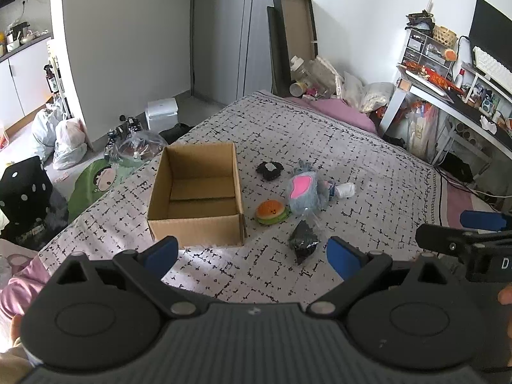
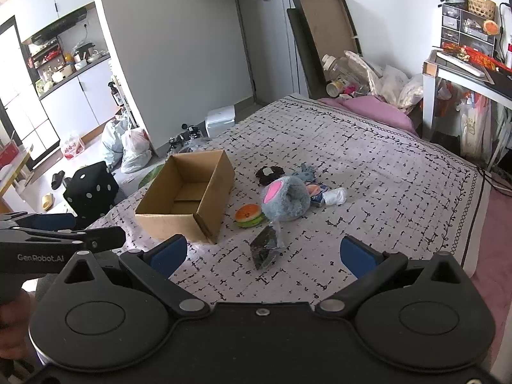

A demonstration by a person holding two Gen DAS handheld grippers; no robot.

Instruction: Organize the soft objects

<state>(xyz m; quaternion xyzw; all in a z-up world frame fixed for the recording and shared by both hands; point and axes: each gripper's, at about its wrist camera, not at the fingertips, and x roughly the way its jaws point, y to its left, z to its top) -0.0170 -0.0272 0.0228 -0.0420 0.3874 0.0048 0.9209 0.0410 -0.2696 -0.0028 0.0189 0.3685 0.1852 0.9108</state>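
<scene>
Legibly, "GenRobot.AI" is printed in pale letters on the body of the left claw (image 2: 54, 224) where it enters the right wrist view; on the right claw (image 1: 480, 224), seen in the left wrist view, only a "D" can be read. Both claws hover above the near edge of the bed (image 1: 368, 134), fingers spread apart and holding nothing. An open cardboard box (image 1: 196, 196) sits toward the bed's left edge, with nothing visible inside. Just right of it lie the soft objects: a burger plush (image 1: 271, 212), a grey-and-pink plush (image 1: 304, 192), a dark scrunchie (image 1: 269, 170), a white bundle (image 1: 345, 190) and, nearest the claws, a black wrapped item (image 1: 302, 240). No labels on these are readable.
</scene>
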